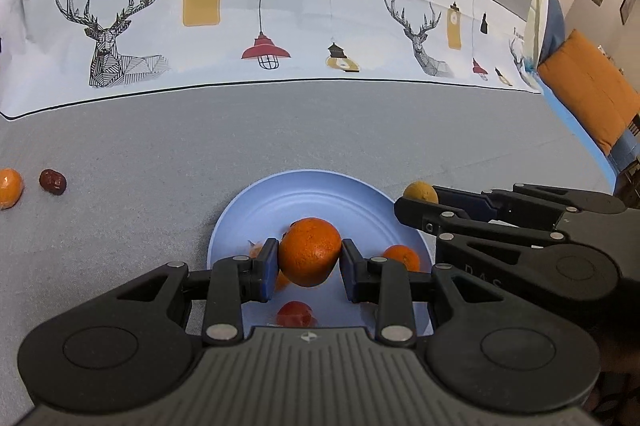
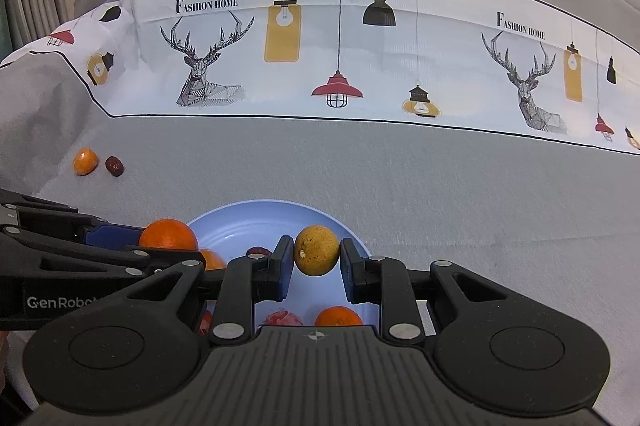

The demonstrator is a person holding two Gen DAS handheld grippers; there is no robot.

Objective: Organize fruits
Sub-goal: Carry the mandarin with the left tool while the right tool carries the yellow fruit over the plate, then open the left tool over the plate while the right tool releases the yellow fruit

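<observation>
My left gripper (image 1: 309,266) is shut on a large orange (image 1: 310,251) and holds it over the blue plate (image 1: 296,194). My right gripper (image 2: 316,260) is shut on a yellow-brown round fruit (image 2: 317,249) over the same plate (image 2: 256,218). In the right wrist view the left gripper and its orange (image 2: 169,233) enter from the left. In the left wrist view the right gripper's fruit (image 1: 420,192) shows at the plate's right rim. The plate holds a small tangerine (image 1: 401,257), a red fruit (image 1: 295,313) and a date (image 2: 256,251). Another tangerine (image 2: 338,316) lies near the plate's front.
A small tangerine (image 1: 9,187) and a dark red date (image 1: 52,181) lie on the grey tablecloth at far left; they also show in the right wrist view as the tangerine (image 2: 85,161) and the date (image 2: 114,166). A printed white band (image 1: 240,18) crosses the cloth behind.
</observation>
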